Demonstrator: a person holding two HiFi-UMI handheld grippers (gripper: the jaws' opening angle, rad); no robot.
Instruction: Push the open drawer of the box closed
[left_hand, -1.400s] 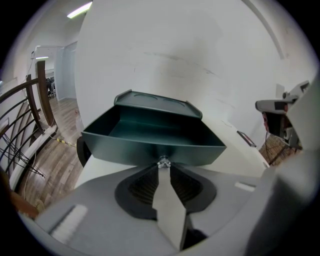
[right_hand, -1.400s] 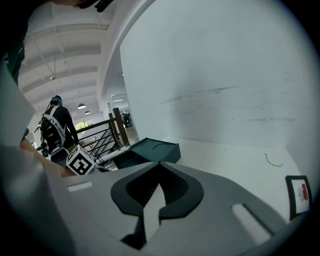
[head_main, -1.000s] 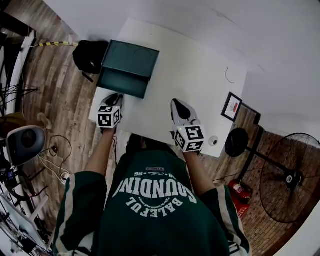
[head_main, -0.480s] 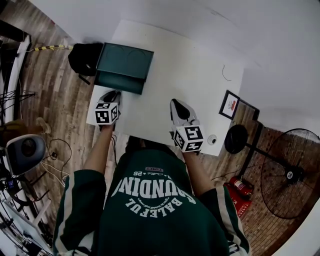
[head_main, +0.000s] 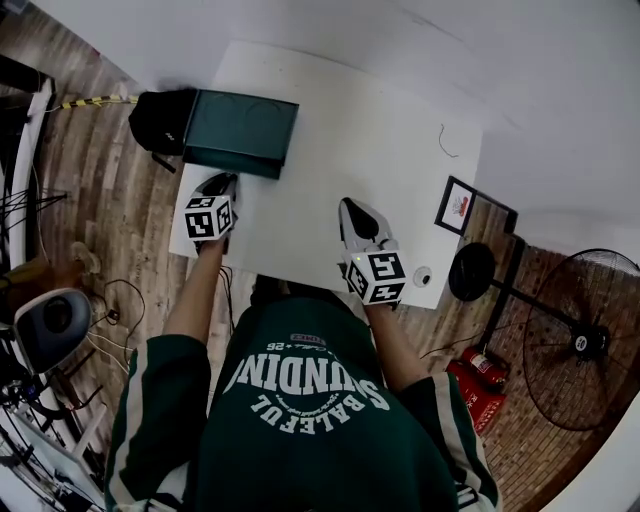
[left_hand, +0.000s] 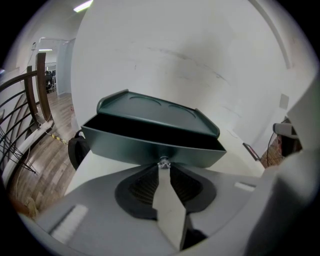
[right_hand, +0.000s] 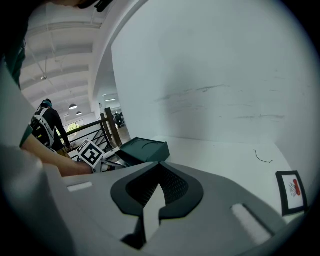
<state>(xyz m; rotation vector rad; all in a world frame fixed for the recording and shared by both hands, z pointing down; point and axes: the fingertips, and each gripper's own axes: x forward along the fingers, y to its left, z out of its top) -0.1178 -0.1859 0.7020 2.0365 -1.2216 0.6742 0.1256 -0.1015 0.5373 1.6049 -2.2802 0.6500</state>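
Left gripper view: left gripper (left_hand: 163, 168) tips pressed together, touching small metal knob (left_hand: 163, 161) on dark green drawer (left_hand: 150, 147), not yet flush with dark green box (left_hand: 155, 107). Push straight and level toward box. Leave right gripper (right_hand: 160, 165), also closed and empty, well right of box.

White tabletop (head_main: 330, 150) w/ dark green box (head_main: 243, 125) at its far-left corner. L gripper (head_main: 225, 180) points at box's near face, fingers right up at it; contact unclear from here. R gripper (head_main: 350, 208) over near-middle of tabletop, well apart from box. Small white round thing (head_main: 424, 278) at near-right corner. On wood floor (head_main: 120, 250): black bag (head_main: 160, 118) just left of box, framed pic (head_main: 459, 208) right of tabletop, fan (head_main: 585, 340) & red canister (head_main: 478, 385) near-right.
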